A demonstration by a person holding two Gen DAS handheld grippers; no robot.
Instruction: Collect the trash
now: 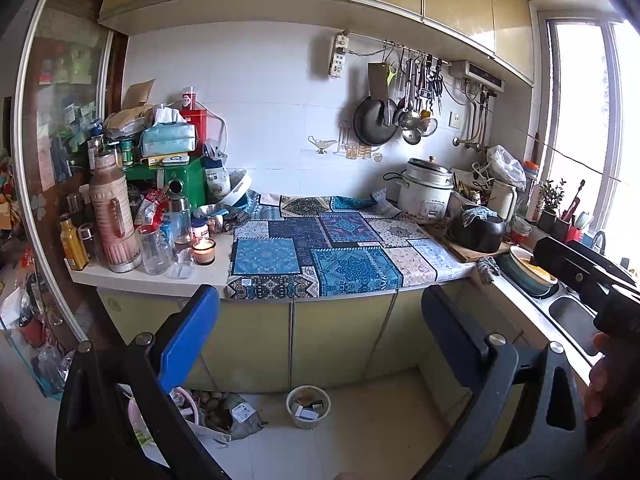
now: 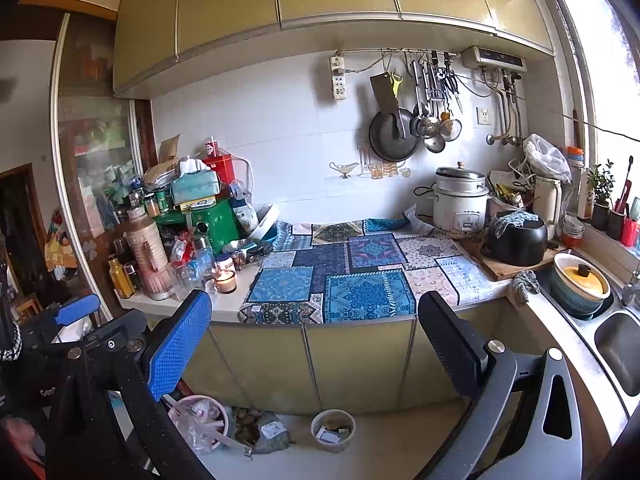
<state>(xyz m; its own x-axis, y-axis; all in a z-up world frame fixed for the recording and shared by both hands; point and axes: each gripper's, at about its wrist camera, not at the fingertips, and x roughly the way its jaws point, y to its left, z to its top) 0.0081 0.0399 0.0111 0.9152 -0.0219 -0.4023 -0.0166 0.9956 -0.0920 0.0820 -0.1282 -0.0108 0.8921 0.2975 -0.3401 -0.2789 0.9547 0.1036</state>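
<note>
A small round bin (image 1: 308,406) with scraps inside stands on the floor under the counter; it also shows in the right wrist view (image 2: 333,430). A pink bin (image 2: 200,420) with plastic wrappers stands to its left, next to a crumpled grey bag (image 1: 240,416). My left gripper (image 1: 320,332) is open and empty, held above the floor in front of the cabinets. My right gripper (image 2: 316,340) is open and empty, at a similar height. The left gripper (image 2: 78,310) shows at the left edge of the right wrist view.
A counter with a blue patchwork cloth (image 1: 328,252) runs across. Bottles, jars and a lit candle (image 1: 204,250) crowd its left end. A rice cooker (image 1: 426,194), black pot (image 1: 478,232) and sink (image 2: 620,344) with a bowl are at right.
</note>
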